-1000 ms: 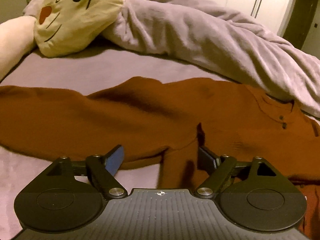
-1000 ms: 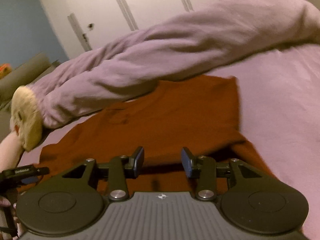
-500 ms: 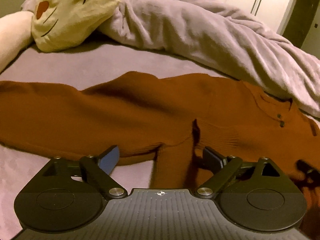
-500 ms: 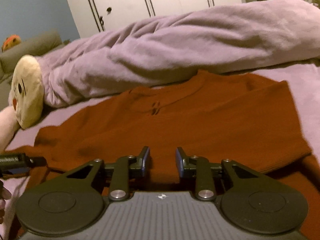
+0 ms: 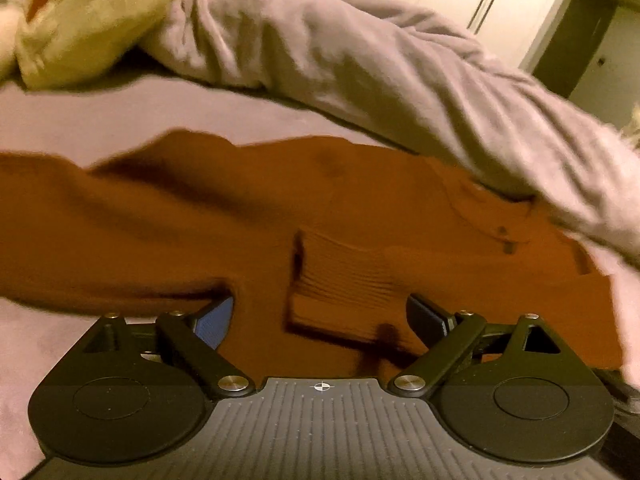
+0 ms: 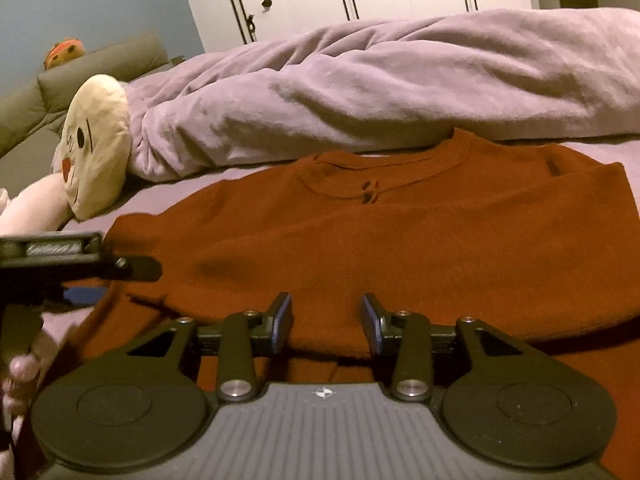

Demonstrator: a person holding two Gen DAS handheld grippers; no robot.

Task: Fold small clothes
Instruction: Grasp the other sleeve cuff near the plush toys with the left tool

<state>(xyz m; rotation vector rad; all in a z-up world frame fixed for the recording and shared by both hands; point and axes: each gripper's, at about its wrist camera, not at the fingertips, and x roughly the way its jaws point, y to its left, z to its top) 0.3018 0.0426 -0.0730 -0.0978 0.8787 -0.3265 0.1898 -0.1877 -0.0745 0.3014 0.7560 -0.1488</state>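
Rust sweater (image 6: 400, 248) flat on bed (image 5: 120, 116), sleeve cuff (image 5: 340, 288) folded inward, frame centre. Left gripper (image 5: 320, 312) jaws wide apart, straddling cuff; right gripper (image 6: 326, 316) jaws apart at hem, likely ready for next fold.

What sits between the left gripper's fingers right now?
In the left wrist view, the sweater's ribbed cuff lies between the open left gripper's fingers.

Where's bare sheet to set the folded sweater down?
Bare sheet lies between the sweater and the plush pillow, and at the left gripper's near left. Behind the sweater the rolled blanket crowds the collar.
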